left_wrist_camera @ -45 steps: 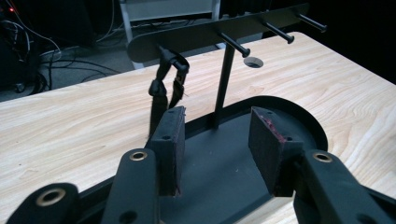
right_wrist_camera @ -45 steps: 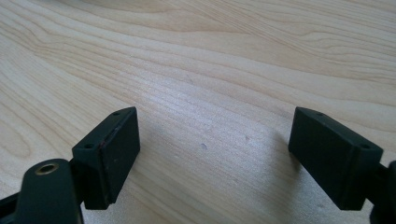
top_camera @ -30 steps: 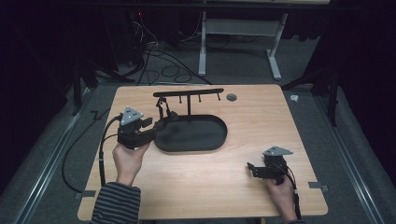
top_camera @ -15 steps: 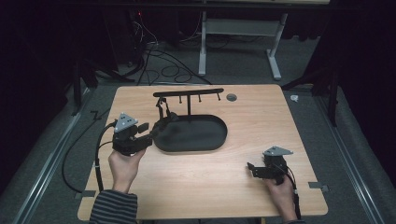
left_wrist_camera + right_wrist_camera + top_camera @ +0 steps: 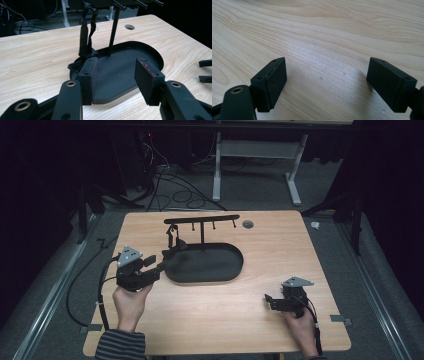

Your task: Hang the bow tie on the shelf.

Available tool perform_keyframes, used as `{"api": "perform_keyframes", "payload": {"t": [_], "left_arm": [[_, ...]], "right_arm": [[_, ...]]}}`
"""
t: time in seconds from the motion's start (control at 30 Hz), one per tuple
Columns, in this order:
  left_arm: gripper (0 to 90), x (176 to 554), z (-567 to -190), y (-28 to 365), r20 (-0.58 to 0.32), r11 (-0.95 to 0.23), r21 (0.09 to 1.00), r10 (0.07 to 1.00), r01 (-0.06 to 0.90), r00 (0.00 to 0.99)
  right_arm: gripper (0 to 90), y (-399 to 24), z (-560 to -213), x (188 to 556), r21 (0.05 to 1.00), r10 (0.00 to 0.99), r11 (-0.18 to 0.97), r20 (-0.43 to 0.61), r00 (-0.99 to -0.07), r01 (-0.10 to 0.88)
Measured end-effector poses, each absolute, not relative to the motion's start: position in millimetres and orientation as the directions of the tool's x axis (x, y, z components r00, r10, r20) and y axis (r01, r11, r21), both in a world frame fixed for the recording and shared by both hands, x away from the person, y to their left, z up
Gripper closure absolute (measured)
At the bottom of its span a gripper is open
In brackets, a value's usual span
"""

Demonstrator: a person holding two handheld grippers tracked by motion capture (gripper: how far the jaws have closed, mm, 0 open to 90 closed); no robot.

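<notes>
Here the left gripper [image 5: 116, 75], jaws apart, sits at the black tray's [image 5: 150, 51] near rim, strap [image 5: 83, 40] just ahead; right gripper [image 5: 327, 82] gapes over bare bench [image 5: 324, 30].

Overhead forward-down on table [image 5: 300, 245]; two low, close gripper cameras sharing its wood.

A rack [image 5: 202, 220] stands on the tray [image 5: 220, 270], mid-table [image 5: 300, 250], strap [image 5: 172, 239] hanging leftward.

Dark room, grey carpet [image 5: 260, 195], white desk frame [image 5: 255, 157]
</notes>
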State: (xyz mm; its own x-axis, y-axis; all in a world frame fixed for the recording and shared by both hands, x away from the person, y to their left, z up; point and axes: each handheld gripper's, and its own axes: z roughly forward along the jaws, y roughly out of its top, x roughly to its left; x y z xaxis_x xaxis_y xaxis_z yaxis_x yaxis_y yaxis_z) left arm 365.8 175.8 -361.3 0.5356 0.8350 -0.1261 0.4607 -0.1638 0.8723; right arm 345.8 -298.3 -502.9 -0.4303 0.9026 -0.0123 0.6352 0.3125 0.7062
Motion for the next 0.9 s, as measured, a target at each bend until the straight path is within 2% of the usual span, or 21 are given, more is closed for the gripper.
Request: {"api": "perform_keyframes", "payload": {"t": [0.9], "left_arm": [[52.3, 351, -374, 182, -0.146, -0.141, 0.871, 0.839, 0.47, 0.524]], "right_arm": [[17.8, -298, -503, 346, 0.706, 0.902, 0.313, -0.012, -0.431, 0.635]]}}
